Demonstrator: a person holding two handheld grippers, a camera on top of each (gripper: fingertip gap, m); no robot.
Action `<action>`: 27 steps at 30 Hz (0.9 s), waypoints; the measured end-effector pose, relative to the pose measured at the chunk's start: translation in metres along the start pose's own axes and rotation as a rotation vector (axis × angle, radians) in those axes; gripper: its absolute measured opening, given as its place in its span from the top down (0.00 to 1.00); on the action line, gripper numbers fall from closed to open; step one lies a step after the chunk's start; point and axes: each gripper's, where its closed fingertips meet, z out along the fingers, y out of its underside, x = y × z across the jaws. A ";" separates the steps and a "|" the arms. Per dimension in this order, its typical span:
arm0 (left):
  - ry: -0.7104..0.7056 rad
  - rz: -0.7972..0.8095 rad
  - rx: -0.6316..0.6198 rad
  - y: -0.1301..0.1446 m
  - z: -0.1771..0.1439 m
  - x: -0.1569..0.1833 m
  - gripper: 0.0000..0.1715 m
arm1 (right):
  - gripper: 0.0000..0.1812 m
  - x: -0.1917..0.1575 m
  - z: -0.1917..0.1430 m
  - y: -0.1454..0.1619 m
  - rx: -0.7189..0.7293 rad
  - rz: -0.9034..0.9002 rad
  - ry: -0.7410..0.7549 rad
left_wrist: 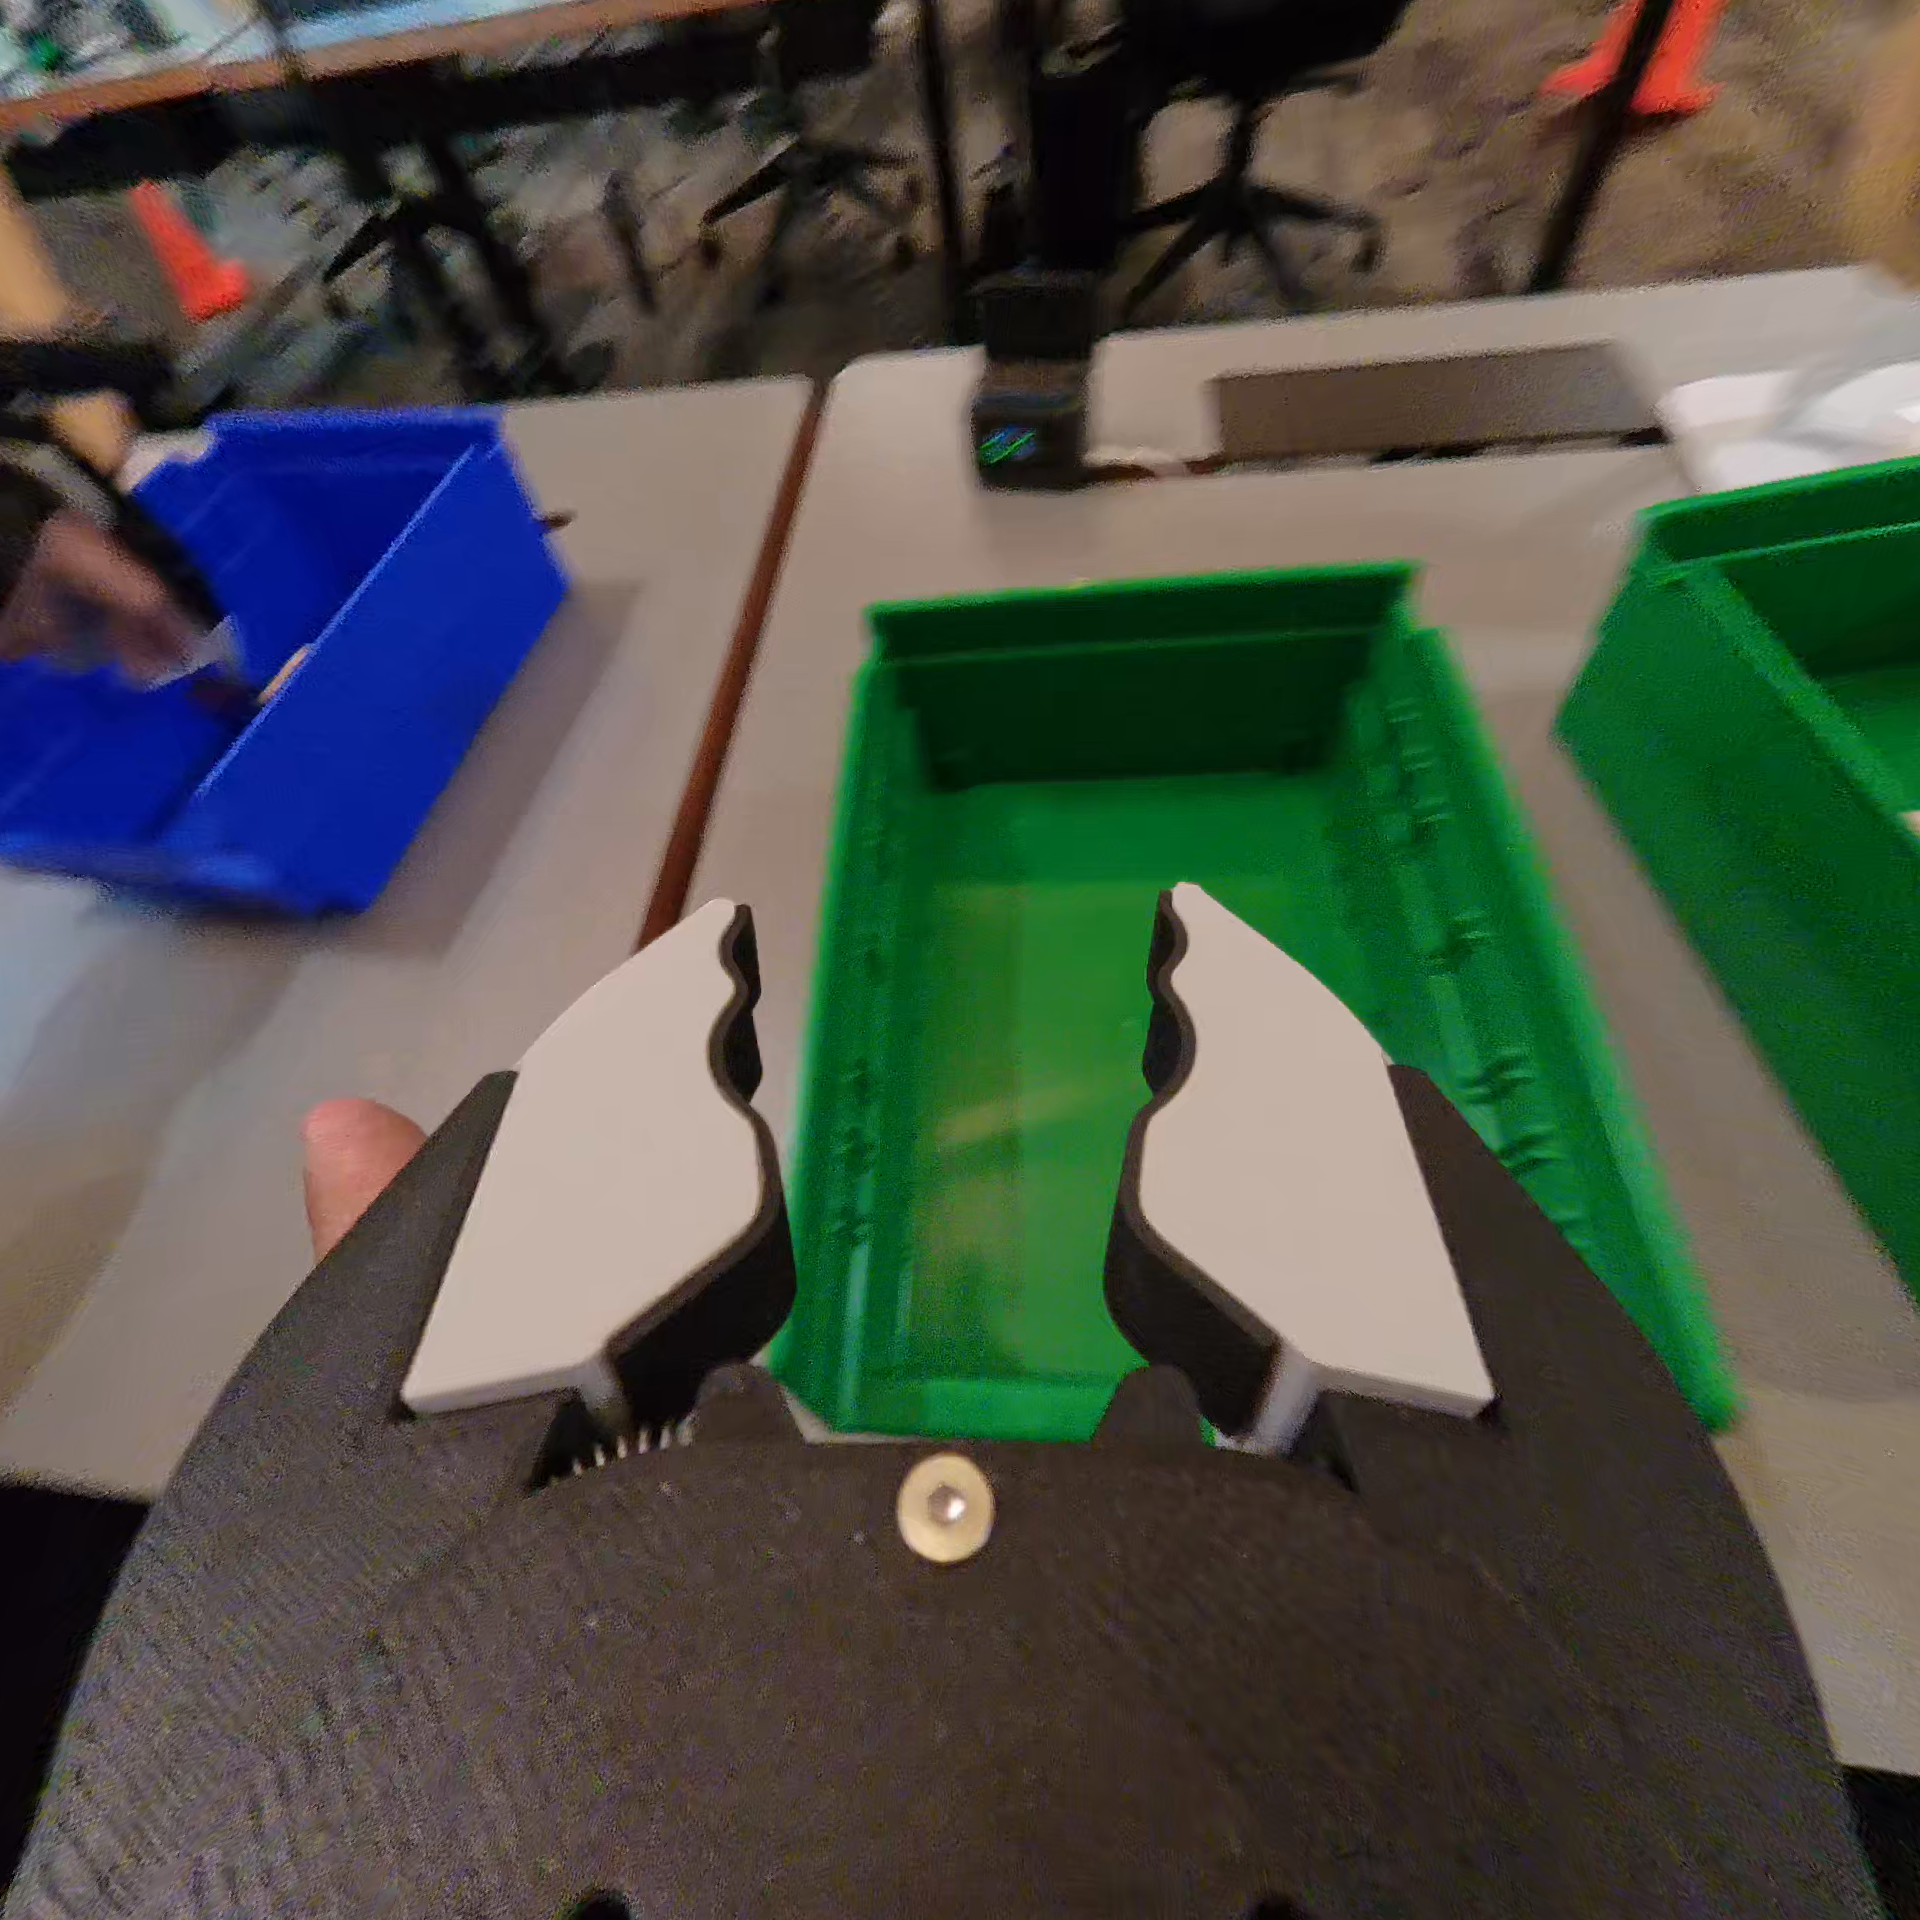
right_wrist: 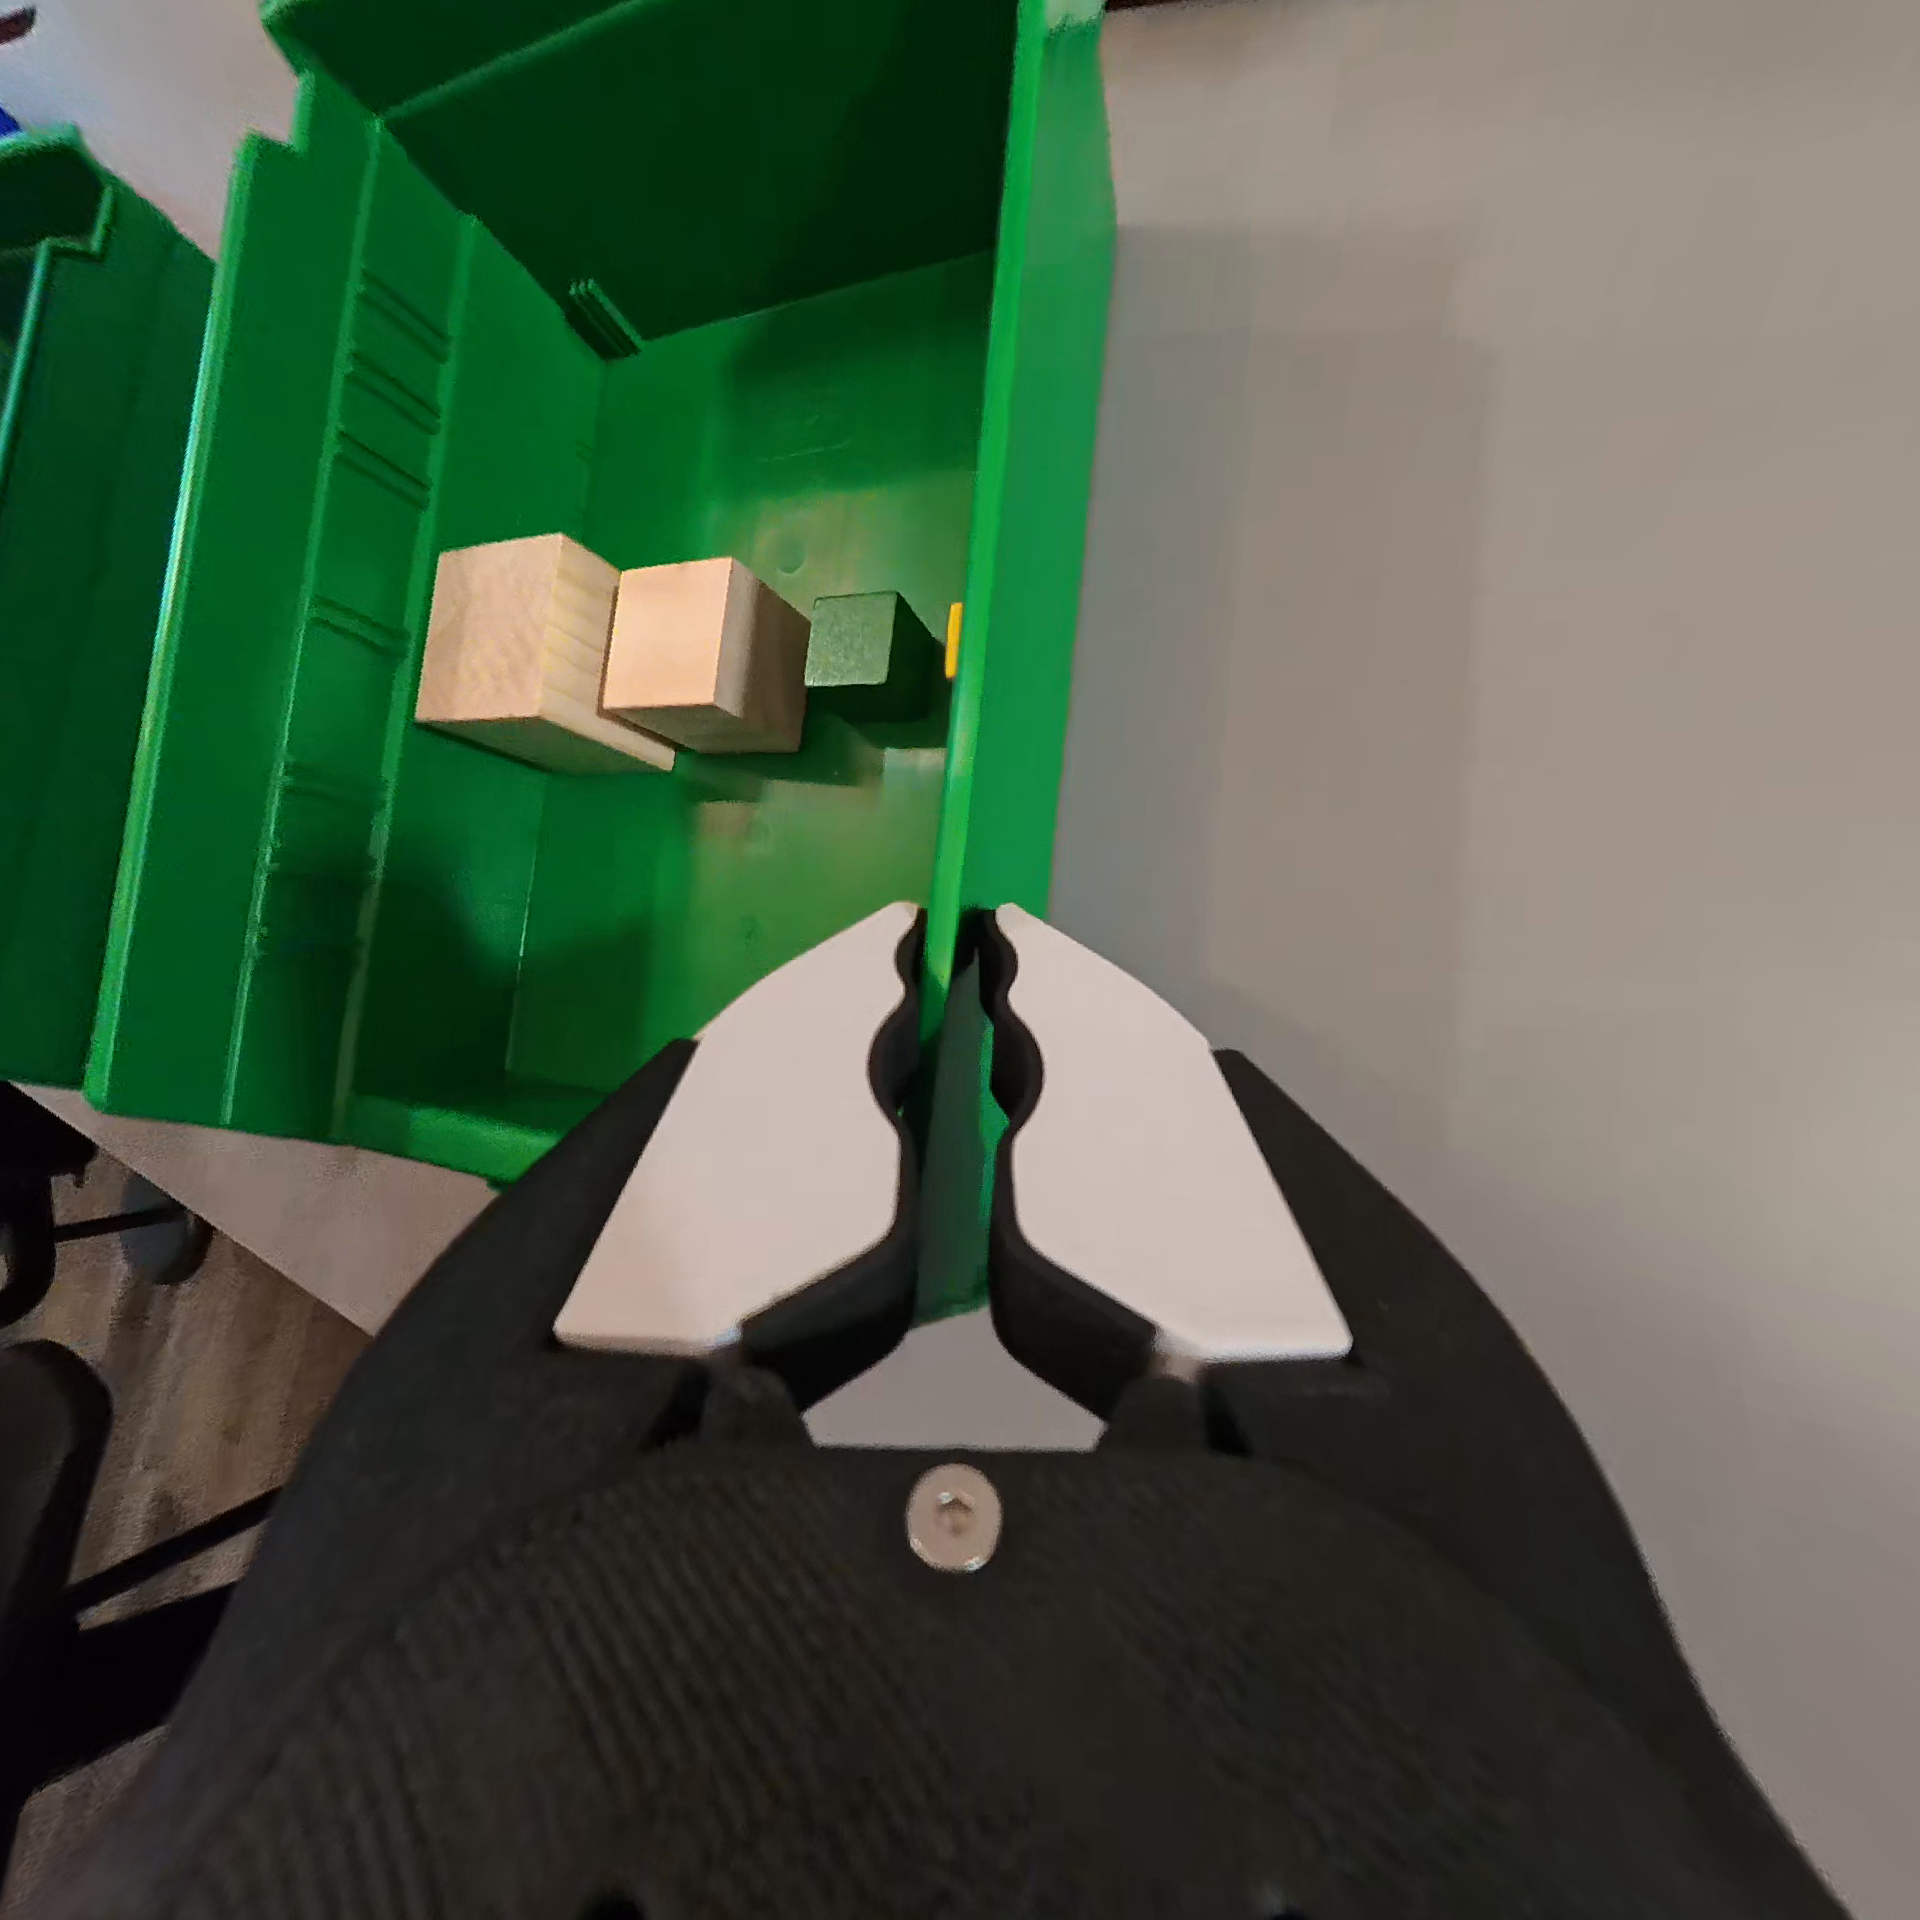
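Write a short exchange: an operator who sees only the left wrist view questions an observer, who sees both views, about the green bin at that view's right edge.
Operator: What lies inside the green bin on my right?
Observer: A large pale cube, a smaller pale cube and a dark green cube.
Operator: Where are the right tongs?
Observer: The right tongs are shut on that bin's right wall, near its front corner.

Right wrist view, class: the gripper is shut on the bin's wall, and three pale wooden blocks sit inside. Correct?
Not quite. The right gripper is shut on the green bin, but only two pale wooden blocks show, beside a dark green block.
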 end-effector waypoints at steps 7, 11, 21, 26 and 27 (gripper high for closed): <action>-0.054 -0.121 -0.237 0.082 0.019 -0.069 0.69 | 0.94 -0.034 0.015 0.001 -0.012 -0.090 -0.041; 0.064 -0.125 -0.278 0.096 0.027 -0.055 0.72 | 0.93 -0.038 0.019 -0.003 -0.005 -0.086 -0.070; 0.042 -0.039 -0.444 0.136 0.058 -0.045 0.78 | 0.92 -0.040 0.019 -0.003 0.003 -0.090 -0.119; 0.158 -0.046 -0.443 0.140 0.061 -0.031 0.94 | 0.92 -0.040 0.019 -0.003 -0.003 -0.118 -0.119; 0.187 -0.059 -0.441 0.140 0.060 -0.028 0.96 | 0.92 -0.041 0.019 -0.003 -0.005 -0.119 -0.121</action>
